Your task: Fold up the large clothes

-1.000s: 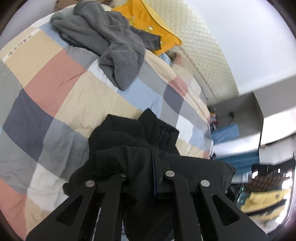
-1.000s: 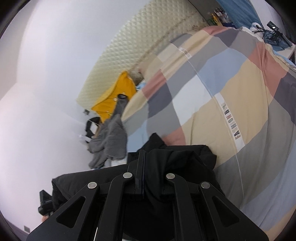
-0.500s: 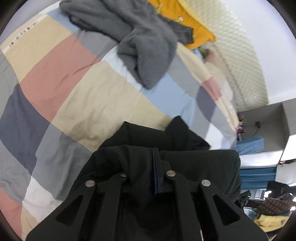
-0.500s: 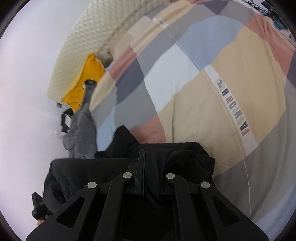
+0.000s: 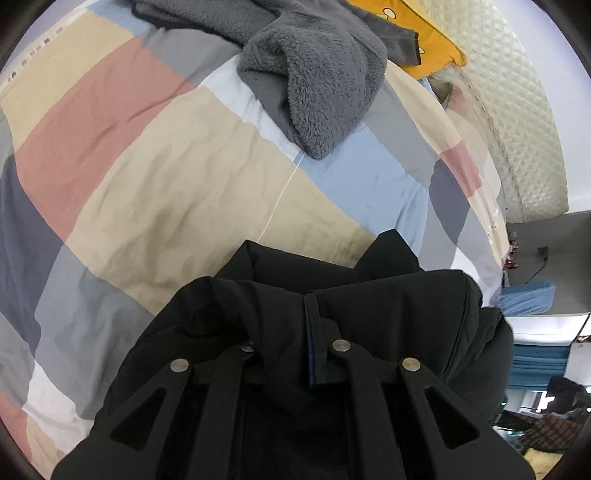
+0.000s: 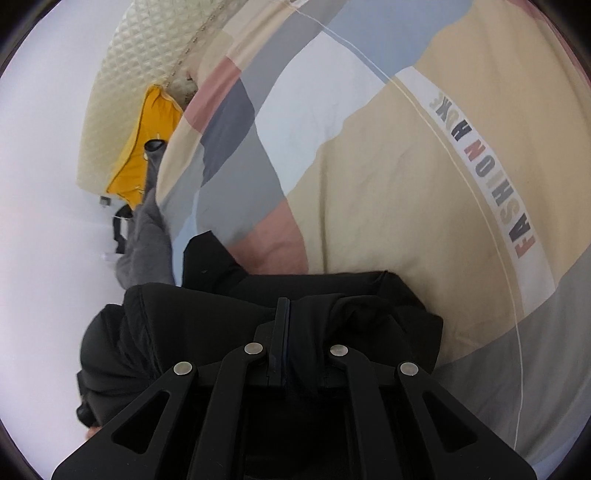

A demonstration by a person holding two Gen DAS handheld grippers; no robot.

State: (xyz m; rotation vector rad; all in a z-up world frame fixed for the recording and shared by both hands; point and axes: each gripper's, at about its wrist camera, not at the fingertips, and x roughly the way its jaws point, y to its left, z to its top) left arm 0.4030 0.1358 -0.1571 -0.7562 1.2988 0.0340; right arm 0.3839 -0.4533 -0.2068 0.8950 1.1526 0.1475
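Reading "FASHION" on the white strip (image 6: 517, 206) of the checked duvet (image 5: 177, 192) | left gripper (image 5: 311, 332) and right gripper (image 6: 282, 325): jaws clamped on black garment (image 5: 369, 295) | garment now lower, bunched against duvet, near grey fleece (image 5: 314, 77) | duvet fills more of both views than before.

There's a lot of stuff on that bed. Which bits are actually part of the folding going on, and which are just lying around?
Part of the job:
- black garment, pinched by both
- left tongs
- right tongs
- patchwork bed cover, the work surface

Just lying about:
- grey fleece garment
- yellow cushion
- quilted headboard
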